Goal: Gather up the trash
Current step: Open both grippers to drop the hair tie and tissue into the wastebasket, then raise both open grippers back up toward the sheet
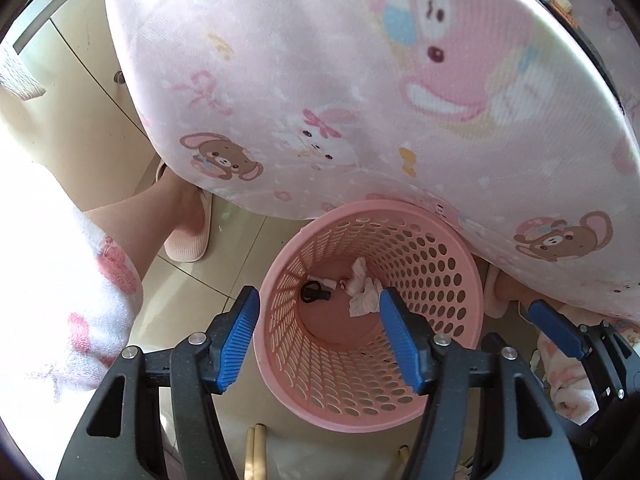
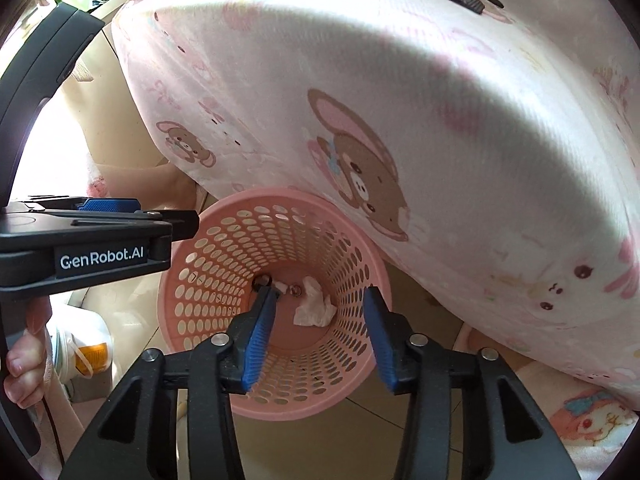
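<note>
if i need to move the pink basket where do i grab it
Grip the rim of the basket from straight above, one finger inside and one outside the wall. It stands upright and open-topped, and the thin perforated wall fits between open fingers. Take the side away from the cloth-covered table, which overhangs the far rim.

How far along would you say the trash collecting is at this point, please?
Done: crumpled tissue and a small black item lie at the bottom of the pink basket. In hand: nothing; the left hand-held gripper and right hand-held gripper hang open and empty above it. Left: no loose trash shows on the floor here; anything beyond view is unknown.
</note>
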The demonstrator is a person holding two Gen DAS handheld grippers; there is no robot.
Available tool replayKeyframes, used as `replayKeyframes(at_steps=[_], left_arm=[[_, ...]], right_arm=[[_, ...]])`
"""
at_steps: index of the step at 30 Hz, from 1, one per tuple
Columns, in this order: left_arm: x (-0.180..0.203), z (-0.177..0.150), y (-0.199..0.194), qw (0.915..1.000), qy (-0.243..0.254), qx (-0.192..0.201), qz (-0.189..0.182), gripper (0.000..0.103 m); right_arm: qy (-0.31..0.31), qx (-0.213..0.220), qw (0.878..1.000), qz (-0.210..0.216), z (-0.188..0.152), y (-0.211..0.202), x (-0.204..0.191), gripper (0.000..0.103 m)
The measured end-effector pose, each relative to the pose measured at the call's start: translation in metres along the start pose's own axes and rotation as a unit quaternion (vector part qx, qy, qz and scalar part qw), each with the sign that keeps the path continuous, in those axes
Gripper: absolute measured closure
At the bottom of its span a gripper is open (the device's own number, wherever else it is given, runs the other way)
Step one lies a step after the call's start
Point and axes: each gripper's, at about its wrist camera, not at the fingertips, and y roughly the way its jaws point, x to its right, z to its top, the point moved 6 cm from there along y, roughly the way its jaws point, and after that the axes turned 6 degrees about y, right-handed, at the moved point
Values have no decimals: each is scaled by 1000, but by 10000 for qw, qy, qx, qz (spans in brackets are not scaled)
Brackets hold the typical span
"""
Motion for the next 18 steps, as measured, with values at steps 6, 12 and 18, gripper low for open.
replayKeyframes(at_steps=[6,12,18], left_arm=[[-3,3,-12,9997,40,233,51,42],[-1,2,-12,9997,119,174,106,30],[-1,0,-8,9999,65,53,-134,29]], right_arm=[[37,70,10000,40,3,-5,0,55],[152,-10,9998,153,3,-7,3,53],[329,-77,9991,239,1,-7,10,53]])
